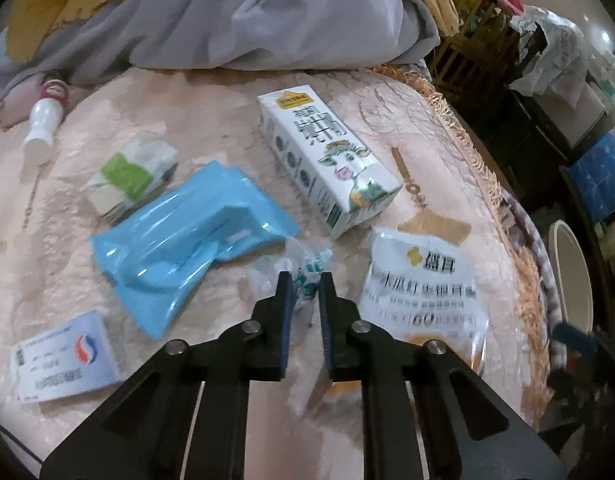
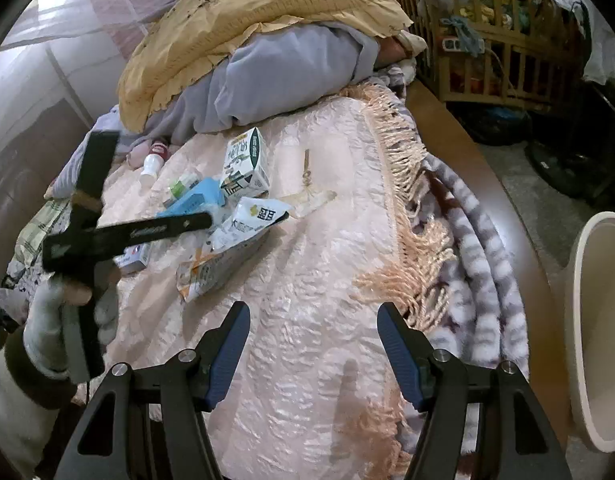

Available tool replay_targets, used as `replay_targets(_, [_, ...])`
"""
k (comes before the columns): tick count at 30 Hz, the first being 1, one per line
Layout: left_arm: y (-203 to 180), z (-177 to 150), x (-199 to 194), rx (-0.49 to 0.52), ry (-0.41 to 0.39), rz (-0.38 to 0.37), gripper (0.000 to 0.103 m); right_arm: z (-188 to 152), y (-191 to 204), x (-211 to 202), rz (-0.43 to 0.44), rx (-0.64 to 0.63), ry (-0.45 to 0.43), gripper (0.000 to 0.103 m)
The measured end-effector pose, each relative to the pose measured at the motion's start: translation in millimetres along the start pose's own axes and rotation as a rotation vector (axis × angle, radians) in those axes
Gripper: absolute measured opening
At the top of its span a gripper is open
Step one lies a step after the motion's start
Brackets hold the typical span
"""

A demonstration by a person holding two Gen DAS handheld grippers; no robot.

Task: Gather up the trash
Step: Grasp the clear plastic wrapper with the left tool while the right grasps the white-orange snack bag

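My left gripper (image 1: 306, 282) is shut on a small clear wrapper (image 1: 307, 270) with teal print, low over the pink bedspread (image 1: 235, 120). Around it lie a crumpled blue plastic pack (image 1: 187, 240), a white milk carton (image 1: 327, 160) with a cow on it, a white printed pouch (image 1: 423, 292), a green and white tissue pack (image 1: 131, 176) and a small white card box (image 1: 63, 356). My right gripper (image 2: 313, 316) stands open above bare bedspread, nearer the bed's edge, nothing between its fingers. A gloved hand (image 2: 63, 312) holds the left tool.
A white bottle (image 1: 41, 128) lies at the far left by a grey quilt (image 1: 247, 20) and yellow pillow (image 2: 247, 20). A cream bin (image 2: 599, 320) stands off the bed's right side. A fringe (image 2: 399, 184) and striped blanket (image 2: 479, 280) line that edge. Wooden crib (image 2: 487, 40) behind.
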State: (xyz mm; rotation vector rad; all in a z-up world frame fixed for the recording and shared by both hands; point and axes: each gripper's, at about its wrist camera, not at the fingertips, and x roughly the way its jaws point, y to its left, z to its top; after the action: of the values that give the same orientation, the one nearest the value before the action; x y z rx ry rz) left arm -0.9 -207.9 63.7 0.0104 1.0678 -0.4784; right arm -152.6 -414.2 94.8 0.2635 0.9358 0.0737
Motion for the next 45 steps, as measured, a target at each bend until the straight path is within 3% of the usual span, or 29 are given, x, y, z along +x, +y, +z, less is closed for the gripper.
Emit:
replay_targets(6, [6.0,-27.1,-13.0,0.019,0.062,0.005,0.009,9.6,10.8,6.2,0.027,0.005,-0.003,0.064])
replay_targets(11, [-11.1,-55.1,-16.2,0.041,0.120,-0.093,0.009,22.3,23.0,5.3,0.033,0.005,-0.019,0.064])
replay_targets(14, [-21.4,-64.8,-29.6,0.067,0.102,-0.134,0.009,31.0,28.8,4.9,0.049,0.013,-0.016,0.075])
replay_targets(20, [-1.5,-68.9,-59.6,0.055,0.034,-0.097,0.009,43.3,56.2,17.7,0.038,-0.043,0.013,0.076])
replay_targets(23, [12.7,-67.7,-66.2,0.049,0.000,-0.031,0.009,48.9,74.4,32.7,-0.003,-0.100,0.056,0.080])
replay_targets(27, [37.9,-62.9,-68.4,-0.010,-0.014,-0.020,0.011,52.9,97.2,65.8,-0.094,-0.190,0.140,0.081])
replay_targets(29, [44.1,-59.9,-69.0,-0.026,-0.022,-0.010,0.018,52.3,102.4,80.5,-0.134,-0.222,0.166,0.081])
replay_targets(31, [47.4,-56.3,-66.8,-0.044,-0.029,-0.026,0.039,51.3,104.0,95.1,-0.172,-0.240,0.194,0.081])
replay_targets(33, [50.3,-53.1,-66.6,-0.056,-0.041,-0.049,0.046,49.2,101.8,110.4,-0.196,-0.241,0.225,0.081])
replay_targets(37, [46.4,-43.4,-61.2,-0.037,-0.058,-0.043,0.054,42.2,94.2,124.8,-0.191,-0.226,0.238,0.081])
replay_targets(41, [31.8,-28.3,-42.5,-0.003,-0.053,-0.045,0.054,37.7,85.2,111.8,-0.168,-0.225,0.195,0.059])
replay_targets(45, [13.6,-13.6,-18.0,0.033,-0.052,-0.028,0.054,35.8,71.2,85.3,-0.130,-0.213,0.157,0.058])
